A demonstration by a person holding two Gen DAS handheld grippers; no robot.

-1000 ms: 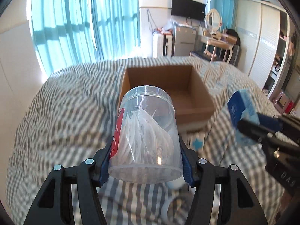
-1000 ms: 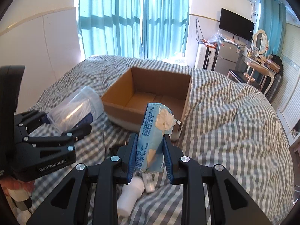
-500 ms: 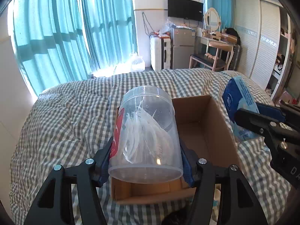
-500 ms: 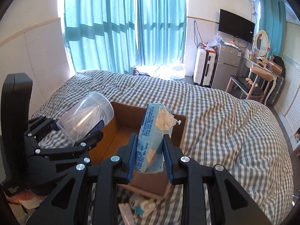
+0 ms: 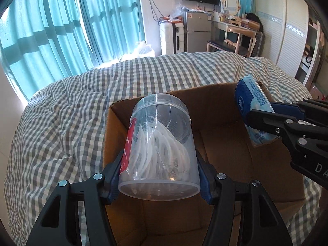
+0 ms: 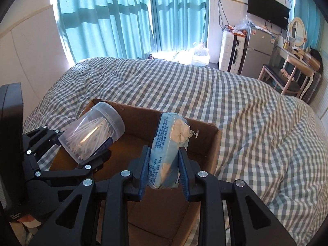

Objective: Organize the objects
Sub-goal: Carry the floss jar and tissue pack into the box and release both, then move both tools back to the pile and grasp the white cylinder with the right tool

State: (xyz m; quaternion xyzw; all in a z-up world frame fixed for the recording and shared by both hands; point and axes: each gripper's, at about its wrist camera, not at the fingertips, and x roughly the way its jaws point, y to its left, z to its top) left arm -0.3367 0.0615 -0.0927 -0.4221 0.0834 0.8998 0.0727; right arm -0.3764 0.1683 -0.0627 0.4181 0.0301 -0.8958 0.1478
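My left gripper is shut on a clear plastic jar of white floss picks with a red label, held over the left half of an open brown cardboard box. My right gripper is shut on a light blue tissue pack, torn at its top, above the same box. In the left wrist view the tissue pack and the right gripper hang over the box's right side. The right wrist view shows the jar in the left gripper at the left.
The box sits on a bed with a grey-and-white checked cover. Teal curtains hang behind the bed. A white suitcase, a small fridge, a dressing table with a stool and a wall TV stand at the far right.
Both grippers have carried their objects forward and a little down, from in front of the box to above its inside. The box now fills the lower part of both views.
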